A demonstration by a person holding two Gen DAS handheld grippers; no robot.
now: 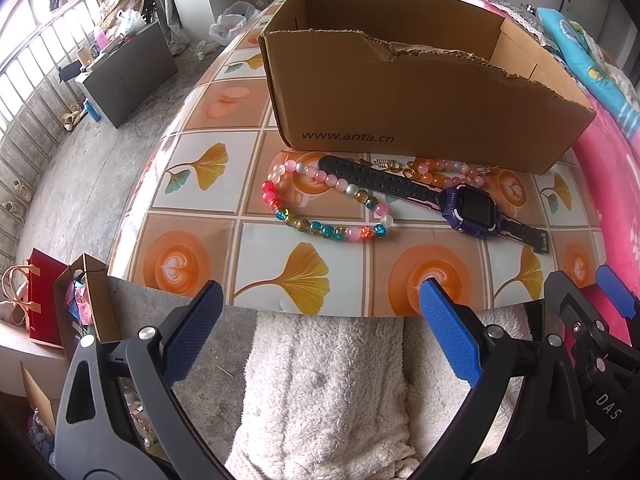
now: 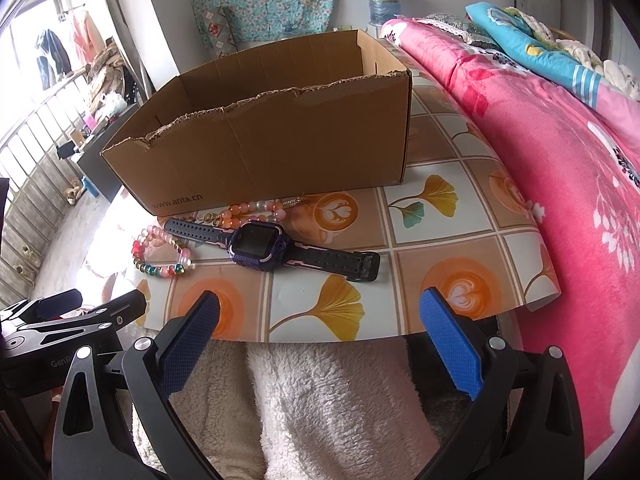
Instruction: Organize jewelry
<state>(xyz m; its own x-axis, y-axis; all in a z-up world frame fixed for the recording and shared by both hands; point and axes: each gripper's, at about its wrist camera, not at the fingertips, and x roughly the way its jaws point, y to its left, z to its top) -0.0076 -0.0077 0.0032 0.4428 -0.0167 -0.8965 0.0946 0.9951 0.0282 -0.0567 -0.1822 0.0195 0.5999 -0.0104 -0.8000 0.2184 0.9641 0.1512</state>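
Both tongs are spread and empty, held back off the near edge of the surface (image 1: 276, 236): left tongs (image 1: 320, 320), right tongs (image 2: 320, 336). Nothing has been grasped yet.

Jewelry lies just in front of the box (image 1: 400, 92), which stands open at the top with a torn front rim. The watch (image 1: 470, 210) lies flat, one strap crossing over the multicoloured bead bracelet (image 1: 320, 226). A peach bead bracelet (image 1: 444, 174) and small gold-coloured pieces (image 1: 394, 166) sit against the box wall, partly behind the strap.

Risks, as judged:
- Lifting the multicoloured bracelet first may drag the watch, since the strap rests on it.
- Round beads may roll or slip from flat pads.
- The small gold pieces are hard to make out and lie tight to the box; a pinch there may nudge the box or miss.
- Items dragged toward the near edge could drop off.
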